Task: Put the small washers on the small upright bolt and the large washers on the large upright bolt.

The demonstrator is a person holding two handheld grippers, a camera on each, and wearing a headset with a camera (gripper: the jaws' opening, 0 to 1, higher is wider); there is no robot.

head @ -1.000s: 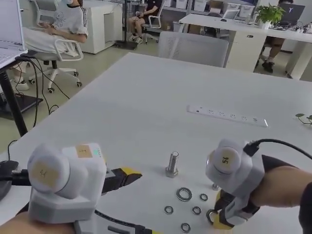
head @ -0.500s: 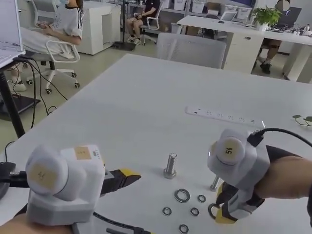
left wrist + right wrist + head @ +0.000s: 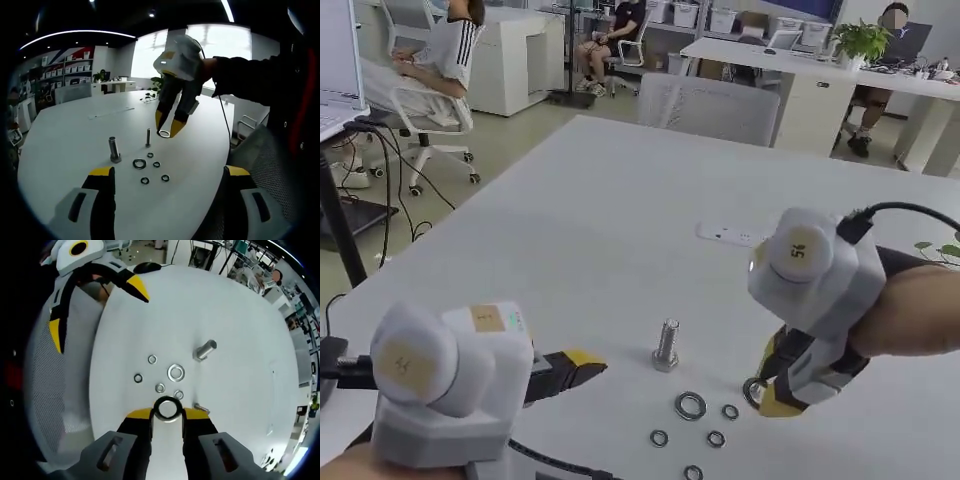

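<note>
Right gripper (image 3: 167, 415) is the one I have working: its jaws are pinched narrow on a large washer (image 3: 167, 408), gripped by the rim at opposite sides so the hole is left free and looks toward the table (image 3: 570, 220), which I judge is how it must be carried to drop over a thread. I hold it clear of the tabletop, just to the side of the loose parts, so nothing below gets swept. The large upright bolt (image 3: 666, 346) stands on its head to my left of the held ring, apart from it, thread pointing up. That is where this washer belongs, so I judge the next move is a short carry over the bolt's tip, with the hole centred before I let go, since a ring released off-centre could catch on the top of the thread or bounce off. The small upright bolt (image 3: 148, 137) stands near the larger one, and in the right gripper view it is half hidden behind one of my jaws. Nearer to me than the bolts lie a second large washer (image 3: 690, 405) and four small washers (image 3: 716, 438), flat and apart from each other, none yet on a bolt. My left gripper (image 3: 575, 365) hangs low on the left, jaws spread wide with nothing in them, well apart from the parts and out of the way
</note>
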